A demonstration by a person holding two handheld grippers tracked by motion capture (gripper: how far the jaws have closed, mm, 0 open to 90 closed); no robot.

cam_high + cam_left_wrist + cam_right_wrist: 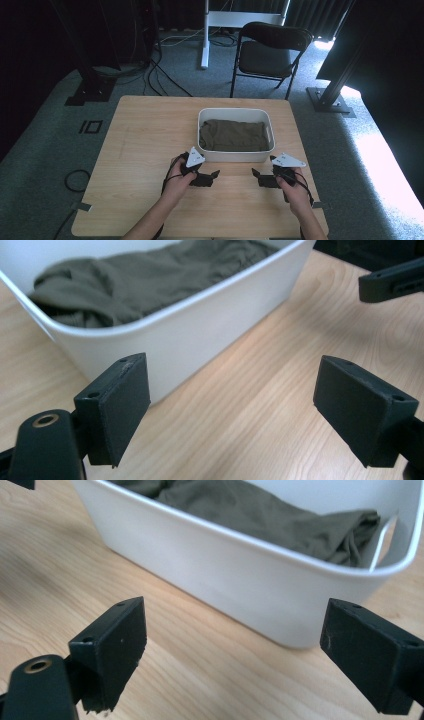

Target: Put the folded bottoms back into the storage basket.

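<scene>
A white plastic bin (235, 155) sits on the wooden table, and a folded olive-green cloth (232, 135) lies inside it. My left gripper (214, 176) rests on the table just in front of the bin's near left corner, open and empty. My right gripper (256, 176) lies in front of the bin's near right corner, also open and empty. The two point toward each other. In the left gripper view the bin wall (200, 330) and the cloth (145, 275) lie beyond the spread jaws. In the right gripper view the bin (240, 580) and the cloth (260, 515) show likewise.
The light wooden table (145, 145) stands on grey carpet. A black folding chair (270, 50) stands behind the table's far edge. Black stand bases and cables lie on the floor at the far left and far right.
</scene>
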